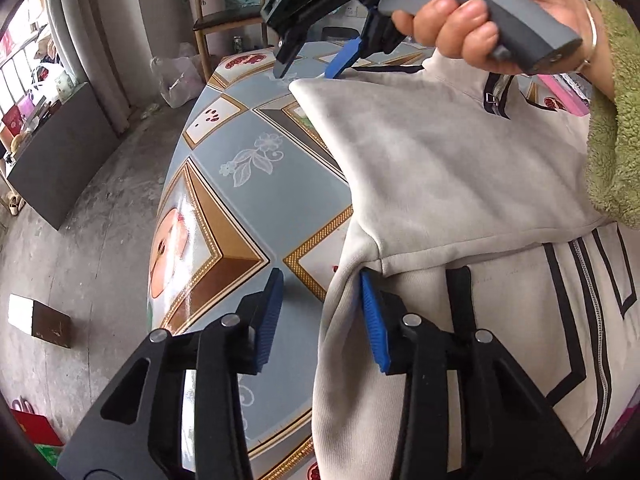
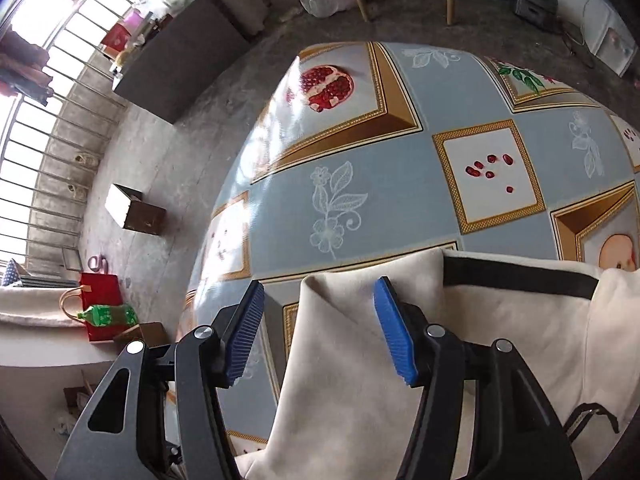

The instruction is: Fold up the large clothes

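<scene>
One pale beige zip-up jacket with black stripe trim (image 1: 460, 168) lies on the table's blue patterned oilcloth (image 1: 256, 196). The left gripper (image 1: 320, 312) straddles its shoulder edge and the right gripper (image 2: 320, 328) its folded corner, both with jaws apart. Pinch both layers before lifting.

- I'm looking into a lived-in home room with a bare concrete floor (image 2: 168, 152).
- My desk (image 2: 360, 200) wears a glossy pomegranate-print cloth.
- A barred window (image 2: 36, 128), wooden chair (image 1: 224, 20), shopping bags (image 2: 100, 304) and a cardboard box (image 2: 136, 210) stand around.
</scene>
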Available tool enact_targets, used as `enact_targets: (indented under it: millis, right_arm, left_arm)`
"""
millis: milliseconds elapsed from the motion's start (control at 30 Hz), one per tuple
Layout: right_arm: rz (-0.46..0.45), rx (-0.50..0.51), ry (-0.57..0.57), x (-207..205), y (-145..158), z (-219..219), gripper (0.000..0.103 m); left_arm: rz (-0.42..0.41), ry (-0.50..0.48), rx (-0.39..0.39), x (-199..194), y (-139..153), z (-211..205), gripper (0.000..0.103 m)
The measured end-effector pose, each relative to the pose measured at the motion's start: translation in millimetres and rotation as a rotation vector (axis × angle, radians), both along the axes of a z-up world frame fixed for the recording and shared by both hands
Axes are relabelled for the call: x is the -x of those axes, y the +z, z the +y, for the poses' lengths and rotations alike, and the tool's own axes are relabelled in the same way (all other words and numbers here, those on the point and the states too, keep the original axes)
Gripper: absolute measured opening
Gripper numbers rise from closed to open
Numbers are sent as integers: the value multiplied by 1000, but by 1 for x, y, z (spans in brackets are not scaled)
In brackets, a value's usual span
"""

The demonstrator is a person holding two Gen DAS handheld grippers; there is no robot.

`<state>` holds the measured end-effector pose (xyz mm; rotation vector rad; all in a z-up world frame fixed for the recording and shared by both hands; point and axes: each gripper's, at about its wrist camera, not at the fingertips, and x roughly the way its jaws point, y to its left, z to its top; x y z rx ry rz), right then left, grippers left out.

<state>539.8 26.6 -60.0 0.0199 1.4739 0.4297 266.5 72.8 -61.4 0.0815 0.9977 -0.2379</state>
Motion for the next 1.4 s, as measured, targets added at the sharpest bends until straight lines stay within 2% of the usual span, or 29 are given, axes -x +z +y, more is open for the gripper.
enact_targets:
  millis: [67,100,133,167,233,267,300,367,467,533,700,800,867,933,1033,1167,1233,1300,1400]
  right_arm:
    - [-11,43,39,0,-1,10,56]
    - [-10,65,70,1,-2,15,53]
    - [-6,88,108,4,-2,22,39]
    - [1,99,130,7,-2,27,33]
    - [-12,143,183,19,0,34,14]
    - [-25,153,193,21,3,36,12]
    - [-25,121,181,22,9,33,7]
    - [-36,18,141,19,21,26,6]
    - [-66,-121,119,16,36,19,6]
    - [-75,-139,116,14,33,21,6]
    - [-122,-103,110,15,13,28,6]
    - [-125,-74,98,17,4,23,8]
    - [-113,-92,73,17,18,12,17]
    - [-167,-98,47,23,49,-11,37]
    - [-278,-141,3,52,111,-67,57]
    - [-359,-114,-126,115,172,-173,62]
    - [-357,-101,-210,146,180,-223,65]
    - [-318,-81,-324,181,172,-277,65]
    - [-227,-30,-477,225,130,-336,65]
  left_arm:
    - [-6,-4,3,-1,0,1,37]
    - [-13,-6,5,-1,0,1,35]
    - [-18,-14,15,-1,0,1,25]
    - [-22,-17,19,0,0,0,15]
    - [-36,-16,8,3,1,-3,6]
    - [-49,-9,-4,6,3,-4,5]
    - [-71,-2,-6,9,8,-3,5]
    - [-114,23,13,17,18,2,5]
    - [-122,76,67,20,23,14,5]
    - [-99,98,99,17,16,21,5]
    - [-34,140,168,8,0,30,5]
    - [-22,143,186,9,-2,34,7]
    - [-19,138,180,10,-1,35,9]
    - [-14,134,170,9,-1,36,12]
    - [-7,131,172,10,0,39,14]
    - [-6,132,164,20,4,46,22]
    - [-7,131,148,28,7,51,22]
    - [-22,135,122,36,12,55,22]
    - [-57,136,94,46,23,59,22]
